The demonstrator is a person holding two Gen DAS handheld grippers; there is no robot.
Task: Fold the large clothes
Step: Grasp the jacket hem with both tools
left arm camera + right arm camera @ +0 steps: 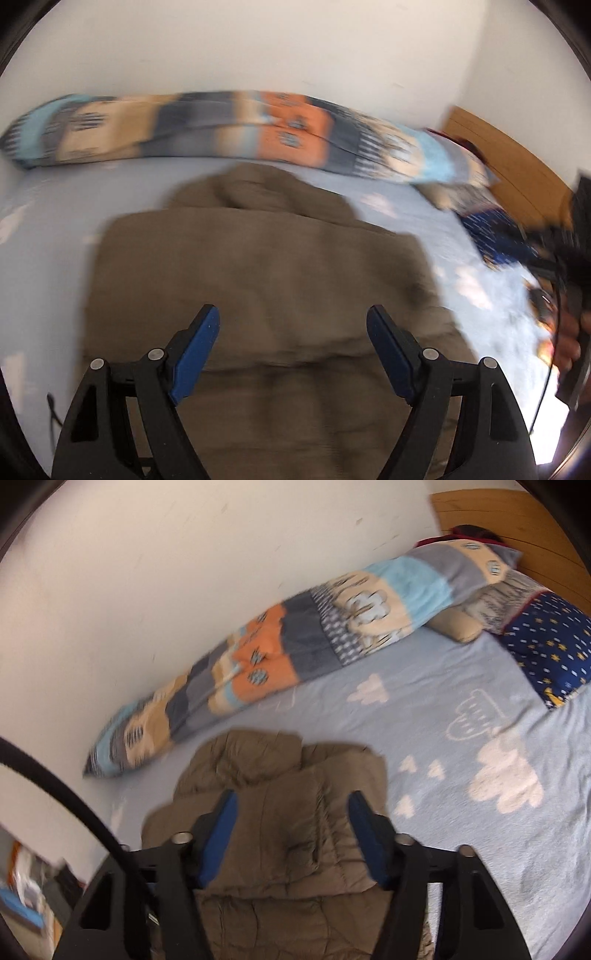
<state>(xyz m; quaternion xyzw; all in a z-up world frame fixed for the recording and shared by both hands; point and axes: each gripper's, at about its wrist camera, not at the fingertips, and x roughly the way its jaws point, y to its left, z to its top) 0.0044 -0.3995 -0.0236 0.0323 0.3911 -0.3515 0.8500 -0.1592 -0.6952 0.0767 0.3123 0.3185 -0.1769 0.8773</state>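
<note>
Olive-brown and quilted, the puffy padded jacket [280, 812] lay folded in a thick bundle on the pale blue bed sheet printed with white clouds [461, 738], near the bed's wall side. The left tongs [293, 319] hung above the jacket's near half with their blue-padded fingers [197, 350] spread wide and nothing between them. The right tongs [291, 805] were posed the same way, tilted down over the bundle, jaws parted and gripping nothing.

Only the left view caught the person's right hand [570, 332] at its far right edge, wrapped around a dark handle, with a thin black cable beside it; that view was badly smeared, so the jacket's [258, 266] seams were perhaps flatter than they looked. The right view alone showed the quilting clearly, the navy star-printed pillow [546, 646] and the cloud motifs. Both views showed the long patchwork blanket roll in orange, grey and light blue [288, 646] along the white wall [147, 572], and the wooden headboard [517, 520].
</note>
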